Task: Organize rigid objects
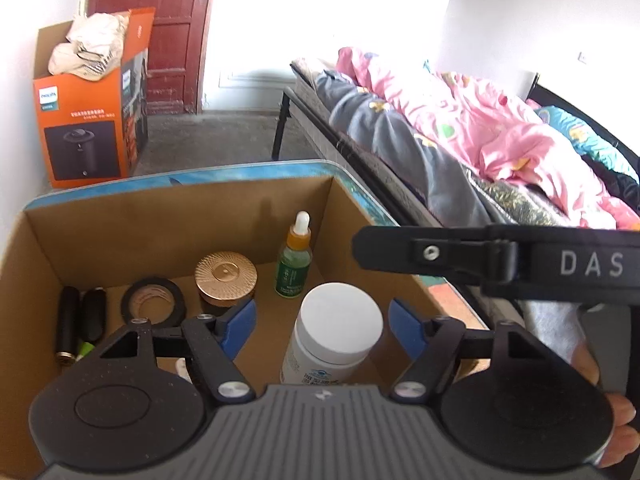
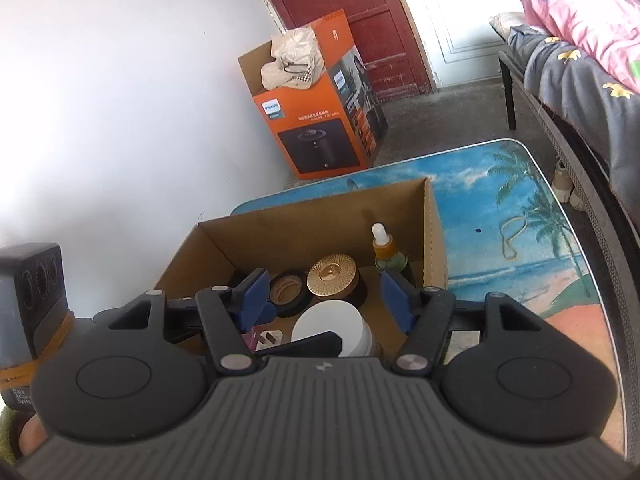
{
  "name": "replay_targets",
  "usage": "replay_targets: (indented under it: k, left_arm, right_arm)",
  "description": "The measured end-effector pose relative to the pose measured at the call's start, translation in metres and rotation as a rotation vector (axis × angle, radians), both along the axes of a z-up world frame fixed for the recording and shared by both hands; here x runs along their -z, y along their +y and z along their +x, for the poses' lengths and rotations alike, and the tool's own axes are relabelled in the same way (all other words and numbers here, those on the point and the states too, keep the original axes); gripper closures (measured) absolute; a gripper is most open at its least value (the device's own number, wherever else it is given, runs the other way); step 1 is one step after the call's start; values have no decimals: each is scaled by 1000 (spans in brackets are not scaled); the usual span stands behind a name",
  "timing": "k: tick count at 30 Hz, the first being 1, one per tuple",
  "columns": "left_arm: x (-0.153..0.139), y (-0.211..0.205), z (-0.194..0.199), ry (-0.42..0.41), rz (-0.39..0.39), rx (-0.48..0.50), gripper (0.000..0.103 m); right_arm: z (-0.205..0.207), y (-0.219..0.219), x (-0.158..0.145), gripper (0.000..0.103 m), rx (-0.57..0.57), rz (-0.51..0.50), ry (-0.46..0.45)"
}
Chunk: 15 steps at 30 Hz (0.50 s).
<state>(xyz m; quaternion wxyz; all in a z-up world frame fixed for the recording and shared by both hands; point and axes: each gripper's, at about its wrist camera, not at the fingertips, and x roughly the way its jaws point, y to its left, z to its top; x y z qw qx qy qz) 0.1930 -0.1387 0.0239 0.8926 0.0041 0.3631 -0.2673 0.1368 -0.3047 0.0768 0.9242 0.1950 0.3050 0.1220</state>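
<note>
A: Cardboard box [image 1: 100,240] sits on the beach-print counter [image 2: 500,208], open at the top, with everything inside it.

B: What's in there?

A: Along the left wall, two dark tubes [image 1: 68,324] lie side by side. Next comes a roll of black tape [image 1: 154,300] lying flat, then a jar with a ribbed gold lid [image 1: 226,272]. Further right, a green dropper bottle [image 1: 294,264] stands upright toward the far wall. Nearest is a white-capped bottle [image 1: 340,328], upright on the box floor.

B: And the claws?

A: The left claw [image 1: 322,326] is spread wide, blue pads [image 1: 240,320] on either side of the white-capped bottle, clear of it, gripping nothing. The right claw [image 2: 324,300] hangs over the box too, jaws apart and empty, with the same white cap below it.

B: Anything outside the box?

A: A rubber band [image 2: 512,236] lies on the counter to the right of the box. Beyond, an orange carton [image 2: 316,120] stands on the floor by a red door [image 2: 348,12], and a bed [image 1: 460,140] with pink bedding runs along the right.
</note>
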Motion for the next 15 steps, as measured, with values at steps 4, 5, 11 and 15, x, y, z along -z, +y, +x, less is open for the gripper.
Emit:
replay_targets:
  k: [4, 5, 11, 15]
  left_arm:
    - [-20, 18, -22, -54, -14, -15, 25]
    - [-24, 23, -27, -66, -16, -18, 24]
    - [-33, 58, -48, -87, -34, -74, 21]
    - [-30, 74, -50, -72, -38, -106, 21]
  right_arm:
    - [-22, 1, -20, 30, 4, 0, -72]
    - [-27, 1, -25, 30, 8, 5, -88]
    - [-50, 12, -44, 30, 31, -63, -169]
    - [-52, 25, -51, 31, -11, -92, -189]
